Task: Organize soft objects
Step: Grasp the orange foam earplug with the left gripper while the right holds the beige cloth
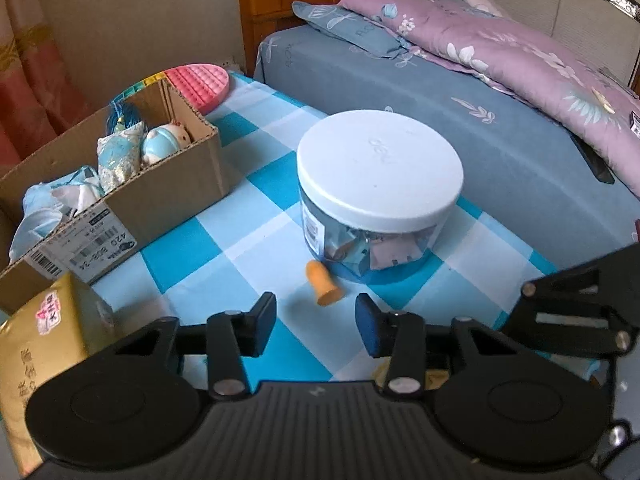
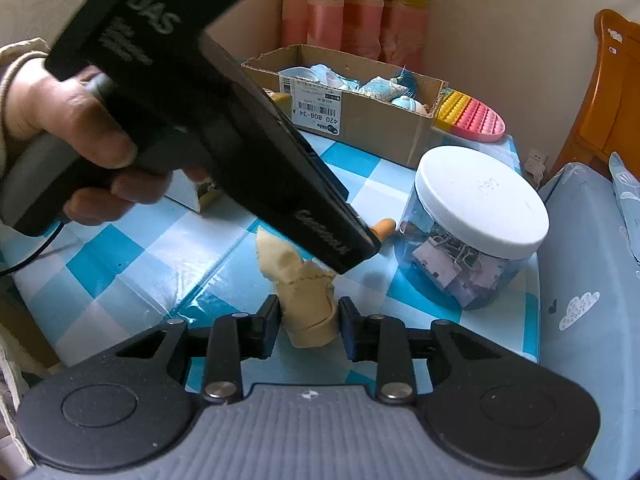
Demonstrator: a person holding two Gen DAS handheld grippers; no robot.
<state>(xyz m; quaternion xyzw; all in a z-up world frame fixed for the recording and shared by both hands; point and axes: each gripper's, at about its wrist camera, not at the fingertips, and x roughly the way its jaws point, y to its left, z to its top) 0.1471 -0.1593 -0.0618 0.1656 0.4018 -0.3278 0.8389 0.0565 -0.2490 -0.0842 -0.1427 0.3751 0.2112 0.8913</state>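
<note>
A small orange soft piece [image 1: 323,285] lies on the blue checked tablecloth, just beyond my open, empty left gripper [image 1: 316,322]; it also shows in the right wrist view [image 2: 383,227]. A beige cloth toy [image 2: 301,292] lies on the tablecloth, its near end between the fingers of my open right gripper [image 2: 309,322]; the fingers stand just apart from it. A cardboard box [image 1: 160,196] at the left holds several soft toys [image 1: 120,156]; it also shows in the right wrist view [image 2: 372,120].
A clear jar with a white lid [image 1: 378,168] stands right behind the orange piece. A pink bumpy silicone pad [image 1: 202,82] lies behind the box. A gold box [image 1: 36,344] is at the near left. A bed [image 1: 480,120] borders the table's right side.
</note>
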